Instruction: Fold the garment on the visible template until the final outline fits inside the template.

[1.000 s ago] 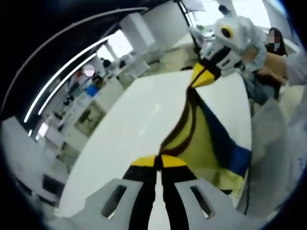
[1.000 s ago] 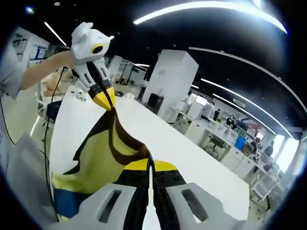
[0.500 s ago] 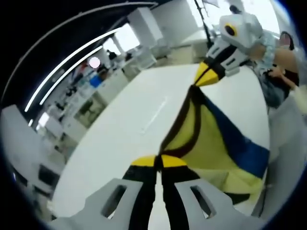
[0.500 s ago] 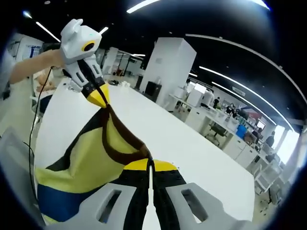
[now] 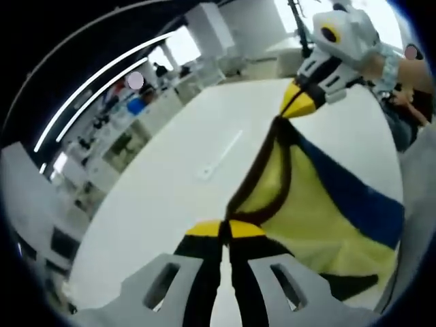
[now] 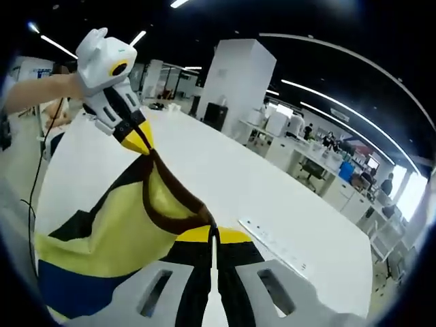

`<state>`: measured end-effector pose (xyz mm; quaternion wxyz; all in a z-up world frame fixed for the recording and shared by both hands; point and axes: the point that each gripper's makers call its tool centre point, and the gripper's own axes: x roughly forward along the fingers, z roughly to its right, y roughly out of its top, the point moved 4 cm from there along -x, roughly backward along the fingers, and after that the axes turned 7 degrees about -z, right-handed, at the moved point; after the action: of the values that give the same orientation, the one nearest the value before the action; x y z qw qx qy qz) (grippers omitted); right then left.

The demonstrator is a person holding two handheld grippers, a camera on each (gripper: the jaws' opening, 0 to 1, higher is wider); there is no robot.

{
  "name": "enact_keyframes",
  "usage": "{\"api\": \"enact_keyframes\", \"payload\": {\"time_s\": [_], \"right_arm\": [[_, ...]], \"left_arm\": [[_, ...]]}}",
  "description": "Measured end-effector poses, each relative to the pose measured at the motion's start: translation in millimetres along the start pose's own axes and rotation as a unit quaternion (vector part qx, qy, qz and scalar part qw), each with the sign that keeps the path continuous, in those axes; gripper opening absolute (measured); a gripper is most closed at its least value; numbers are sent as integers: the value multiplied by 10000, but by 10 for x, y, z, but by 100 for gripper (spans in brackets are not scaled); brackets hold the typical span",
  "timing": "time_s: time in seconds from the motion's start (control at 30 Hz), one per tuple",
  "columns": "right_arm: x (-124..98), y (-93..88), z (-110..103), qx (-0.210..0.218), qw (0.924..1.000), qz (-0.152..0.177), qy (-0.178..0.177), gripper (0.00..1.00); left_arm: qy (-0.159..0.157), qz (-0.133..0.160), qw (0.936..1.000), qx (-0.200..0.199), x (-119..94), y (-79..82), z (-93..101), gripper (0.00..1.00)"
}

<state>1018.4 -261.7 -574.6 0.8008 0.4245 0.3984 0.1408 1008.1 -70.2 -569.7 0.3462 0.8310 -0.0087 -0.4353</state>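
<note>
I am holding the garment (image 5: 320,204), a yellow, blue and black piece with a dark brown trim, lifted off the table and stretched between my two tools. In the left gripper view, the left gripper (image 5: 225,230) sits at six o'clock, clenched on the brown edge, and the right gripper (image 5: 300,103) appears at one o'clock, pinching the far end of the same edge. In the right gripper view, the right gripper (image 6: 212,235) is clamped on the trim at six o'clock, and the left gripper (image 6: 138,141) grips it at ten o'clock.

To do this well, I judge I should keep the edge taut and level, lowering both ends together so the cloth lands flat.

The white table (image 5: 177,184) is broad; a pale strip (image 6: 276,246) lies on it at four o'clock. I cannot make out the template. Beyond are office desks (image 6: 320,170), a white pillar (image 6: 235,82) and ceiling light strips (image 5: 102,95).
</note>
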Motion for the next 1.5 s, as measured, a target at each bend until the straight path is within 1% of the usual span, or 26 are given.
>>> {"api": "enact_keyframes", "payload": {"time_s": [0.03, 0.1, 0.17, 0.23, 0.3, 0.37, 0.4, 0.43, 0.57, 0.67, 0.73, 0.83, 0.93, 1.03, 1.2, 1.3, 1.4, 1.5], "right_arm": [[49, -18, 16, 17, 10000, -23, -10, 1], [119, -52, 38, 63, 10000, -64, -12, 1], [225, -109, 70, 143, 9998, -119, -10, 1], [297, -157, 90, 178, 9997, -165, -26, 1], [379, -215, 107, 182, 9995, -237, -43, 1], [460, -251, 125, 261, 9992, -285, -22, 1], [491, -263, 132, 283, 9992, -296, -18, 1], [535, -295, 140, 298, 9990, -329, -27, 1], [698, -429, 158, 354, 9983, -454, -12, 1], [800, -509, 164, 559, 9971, -509, 38, 1], [867, -548, 192, 587, 9968, -545, 27, 1], [928, -598, 161, 532, 9966, -627, 8, 1], [1017, -672, 149, 529, 9960, -717, 22, 1], [1088, -746, 162, 526, 9954, -800, 0, 1], [1169, -833, 154, 531, 9943, -922, -9, 1], [1213, -890, 136, 512, 9940, -968, 10, 1], [1284, -943, 149, 612, 9931, -1000, 30, 1], [1327, -983, 119, 523, 9929, -1065, 35, 1]], "left_arm": [[-5, -6, 10000, -2, 53, -8, -21, 0], [-11, -36, 10000, 9, 94, -29, 0, 0], [-9, -63, 10000, 37, 208, -35, -53, 0], [-6, -78, 10000, 29, 264, -68, -38, 0], [-17, -99, 9999, 4, 389, -71, -76, 0], [-21, -132, 9999, -13, 483, -107, -82, 0], [-26, -140, 9999, -41, 516, -121, -85, 0], [-73, -139, 9998, -152, 546, -152, -51, 0], [-87, -142, 9994, -312, 704, -224, -64, 0], [-87, -164, 9993, -324, 780, -251, -61, 0], [-104, -218, 9992, -310, 887, -279, -84, 0], [-103, -262, 9991, -321, 995, -324, -80, 0], [-127, -376, 9986, -342, 1159, -389, -89, 0], [-126, -419, 9985, -341, 1247, -426, -65, 0], [-136, -474, 9984, -275, 1348, -470, -38, 0], [-165, -497, 9980, -365, 1424, -502, -47, 0], [-189, -560, 9974, -418, 1489, -553, -32, 0], [-201, -579, 9973, -393, 1529, -556, -22, 0]]}}
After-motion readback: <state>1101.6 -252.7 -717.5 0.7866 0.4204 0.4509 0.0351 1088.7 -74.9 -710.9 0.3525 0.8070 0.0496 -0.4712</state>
